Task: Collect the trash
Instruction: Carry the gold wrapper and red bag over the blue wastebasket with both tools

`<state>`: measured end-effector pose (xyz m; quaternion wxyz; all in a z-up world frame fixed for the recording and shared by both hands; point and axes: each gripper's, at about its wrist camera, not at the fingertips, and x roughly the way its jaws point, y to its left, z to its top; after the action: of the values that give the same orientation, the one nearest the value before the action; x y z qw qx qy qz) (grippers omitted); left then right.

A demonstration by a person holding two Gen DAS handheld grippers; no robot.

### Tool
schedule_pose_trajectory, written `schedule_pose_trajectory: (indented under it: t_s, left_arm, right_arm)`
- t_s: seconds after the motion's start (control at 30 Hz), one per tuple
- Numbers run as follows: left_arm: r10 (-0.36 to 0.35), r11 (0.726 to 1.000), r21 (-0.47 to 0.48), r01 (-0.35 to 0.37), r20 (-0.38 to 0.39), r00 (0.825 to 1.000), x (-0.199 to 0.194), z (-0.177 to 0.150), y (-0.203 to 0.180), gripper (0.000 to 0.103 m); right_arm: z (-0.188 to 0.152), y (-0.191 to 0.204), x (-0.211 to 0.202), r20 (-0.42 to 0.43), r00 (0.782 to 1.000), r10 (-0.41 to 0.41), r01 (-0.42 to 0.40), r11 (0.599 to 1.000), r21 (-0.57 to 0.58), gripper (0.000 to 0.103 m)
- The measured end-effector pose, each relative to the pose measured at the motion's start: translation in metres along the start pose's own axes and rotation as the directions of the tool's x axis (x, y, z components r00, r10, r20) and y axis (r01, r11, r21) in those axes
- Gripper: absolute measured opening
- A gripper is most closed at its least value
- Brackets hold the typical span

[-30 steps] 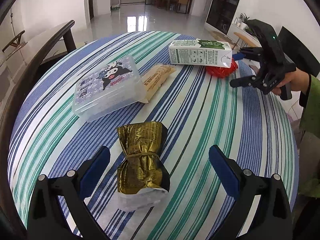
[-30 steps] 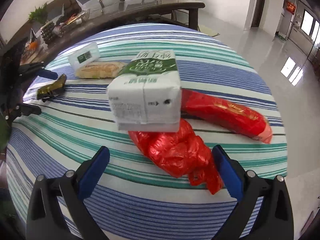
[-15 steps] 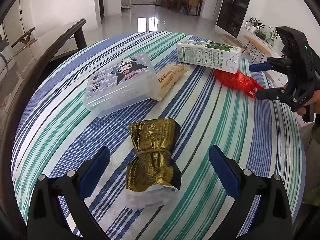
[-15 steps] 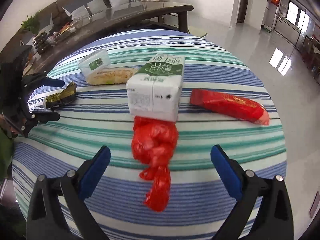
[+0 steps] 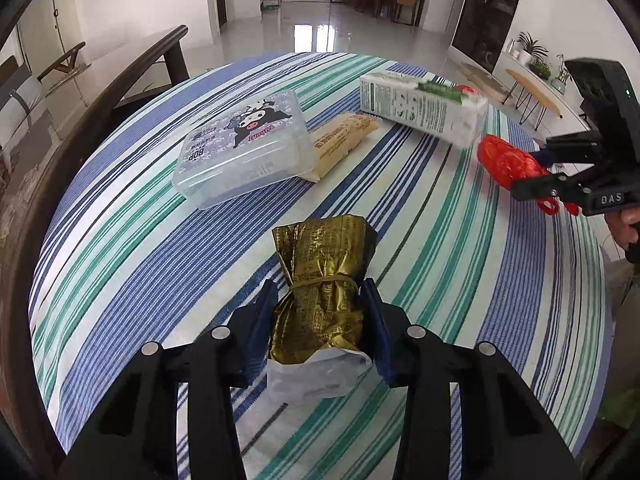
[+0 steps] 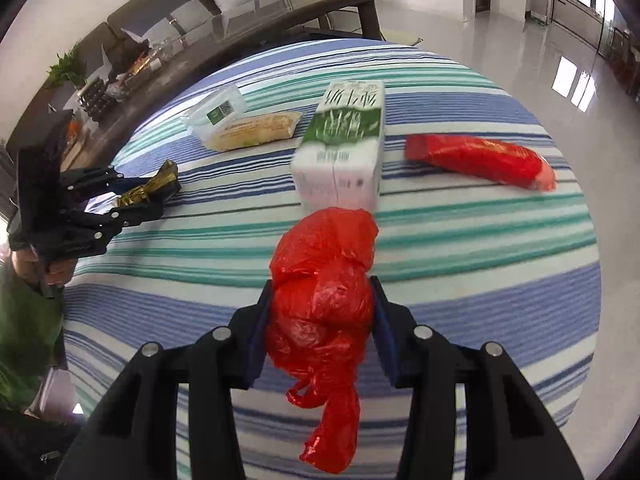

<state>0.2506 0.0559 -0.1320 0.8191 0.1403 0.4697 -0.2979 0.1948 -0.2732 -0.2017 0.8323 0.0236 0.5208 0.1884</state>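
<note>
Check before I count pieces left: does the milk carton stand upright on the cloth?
No, the milk carton lies on its side.

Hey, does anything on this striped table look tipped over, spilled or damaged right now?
The green and white carton lies on its side on the striped cloth, but nothing has spilled. The gold foil packet in the left gripper and the red plastic bag in the right gripper are merely crumpled.

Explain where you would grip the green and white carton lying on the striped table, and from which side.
Grip the green and white carton across its two long flat sides, midway along, coming down from above. It lies on its side on the striped table, so those parallel faces are exposed, and the red plastic bag crowds its near end.
</note>
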Motion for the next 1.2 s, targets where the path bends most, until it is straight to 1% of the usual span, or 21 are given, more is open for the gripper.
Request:
schedule_pose_trajectory:
  t_s: [0.13, 0.27, 0.33, 0.43, 0.57, 0.63, 0.67, 0.73, 0.8, 0.9, 0.93, 1.1, 1.17, 1.2]
  left_arm:
    - [-0.043, 0.998, -0.04, 0.044, 0.036, 0.998, -0.017, -0.007, -0.019, 0.042]
    - [-0.093, 0.992, -0.08, 0.098, 0.055, 0.994, -0.025, -0.009, -0.052, 0.042]
    - [-0.119, 0.988, -0.089, 0.125, 0.069, 0.991, -0.029, -0.008, -0.073, 0.042]
    - [-0.151, 0.984, -0.076, 0.158, 0.092, 0.984, -0.034, -0.003, -0.112, 0.042]
    - [-0.175, 0.982, -0.049, 0.182, 0.118, 0.977, -0.042, 0.003, -0.169, 0.042]
    - [-0.181, 0.982, -0.03, 0.186, 0.126, 0.976, -0.043, 0.007, -0.196, 0.042]
    - [-0.179, 0.983, -0.011, 0.182, 0.13, 0.975, -0.043, 0.01, -0.213, 0.042]
    - [-0.197, 0.98, 0.016, 0.197, 0.128, 0.972, -0.041, 0.014, -0.247, 0.042]
    - [-0.226, 0.974, 0.04, 0.223, 0.122, 0.966, -0.038, 0.017, -0.28, 0.042]
    - [-0.273, 0.961, 0.077, 0.266, 0.102, 0.957, -0.028, 0.025, -0.333, 0.043]
    - [-0.281, 0.958, 0.086, 0.273, 0.095, 0.955, -0.023, 0.027, -0.347, 0.043]
    - [-0.324, 0.939, 0.13, 0.318, 0.035, 0.945, 0.01, 0.036, -0.428, 0.043]
    - [-0.331, 0.935, 0.137, 0.327, 0.01, 0.944, 0.029, 0.037, -0.455, 0.043]
    - [-0.335, 0.934, 0.135, 0.331, 0.001, 0.942, 0.038, 0.038, -0.461, 0.043]
  right_arm:
    - [-0.027, -0.027, -0.04, 0.062, 0.997, 0.041, -0.048, 0.992, 0.117, 0.044]
    - [-0.048, -0.044, -0.072, 0.12, 0.992, 0.04, -0.061, 0.982, 0.181, 0.044]
    - [-0.059, -0.044, -0.083, 0.151, 0.988, 0.041, -0.07, 0.978, 0.194, 0.044]
    - [-0.078, -0.046, -0.099, 0.196, 0.98, 0.04, -0.084, 0.972, 0.218, 0.044]
    - [-0.109, -0.06, -0.124, 0.256, 0.967, 0.0, -0.067, 0.964, 0.256, 0.044]
    - [-0.13, -0.073, -0.138, 0.284, 0.958, -0.036, -0.052, 0.953, 0.298, 0.044]
    - [-0.141, -0.081, -0.145, 0.291, 0.954, -0.071, -0.027, 0.948, 0.318, 0.044]
    - [-0.166, -0.098, -0.161, 0.291, 0.944, -0.156, 0.042, 0.93, 0.364, 0.044]
    - [-0.19, -0.115, -0.172, 0.28, 0.934, -0.223, 0.094, 0.907, 0.409, 0.044]
    - [-0.224, -0.142, -0.178, 0.24, 0.909, -0.339, 0.201, 0.865, 0.46, 0.044]
    - [-0.234, -0.152, -0.177, 0.226, 0.903, -0.365, 0.223, 0.849, 0.48, 0.044]
    - [-0.274, -0.192, -0.171, 0.186, 0.883, -0.431, 0.264, 0.784, 0.562, 0.044]
    - [-0.287, -0.207, -0.168, 0.178, 0.876, -0.448, 0.268, 0.76, 0.592, 0.044]
    - [-0.292, -0.213, -0.167, 0.173, 0.874, -0.455, 0.273, 0.752, 0.601, 0.044]
